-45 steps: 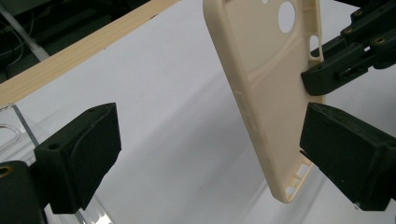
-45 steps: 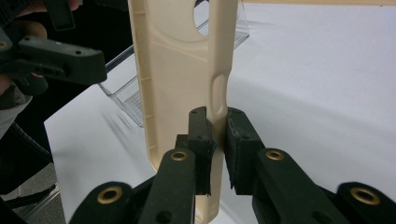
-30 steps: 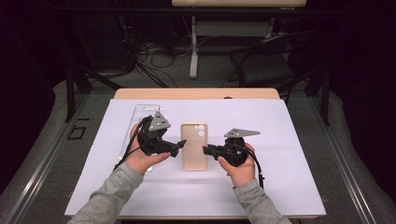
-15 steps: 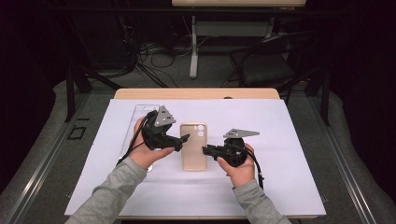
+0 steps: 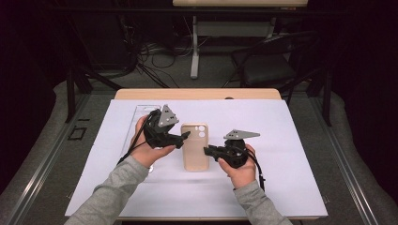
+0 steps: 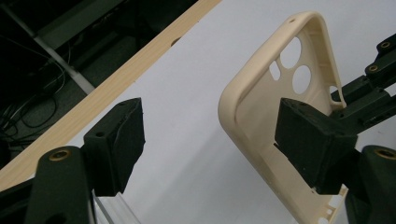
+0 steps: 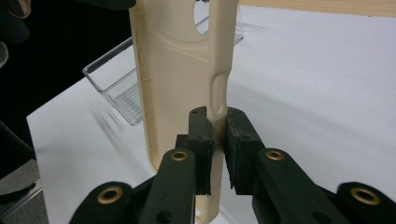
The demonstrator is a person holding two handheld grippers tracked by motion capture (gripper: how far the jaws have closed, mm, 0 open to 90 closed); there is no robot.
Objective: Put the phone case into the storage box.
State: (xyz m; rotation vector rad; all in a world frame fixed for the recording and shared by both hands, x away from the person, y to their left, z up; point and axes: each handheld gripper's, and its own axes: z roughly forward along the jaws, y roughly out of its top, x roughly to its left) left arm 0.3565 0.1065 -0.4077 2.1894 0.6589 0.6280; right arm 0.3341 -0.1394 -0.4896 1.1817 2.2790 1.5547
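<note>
Beige phone case [image 5: 195, 146] sits at the centre of the white sheet [image 5: 291, 140] covering the table, long axis running 12 to 6 o'clock in the high view, camera cut-outs at the 12 o'clock end, hollow side up.

My right gripper [image 5: 208, 150] comes in from 3 o'clock and is clamped on the case's right side wall; in the right gripper view [image 7: 217, 140] both pads press that wall, one inside, one outside.

My left gripper [image 5: 186, 135] reaches in from 9 o'clock. Its jaws have just been closing and are part-way apart, not gripping. In the left gripper view [image 6: 219, 140] one pad sits inside the case by the left wall, the other stands clear over bare sheet.

A clear plastic tray [image 7: 123, 91] lies at 10 o'clock from the case, beyond my left hand [image 5: 149, 151]
</note>
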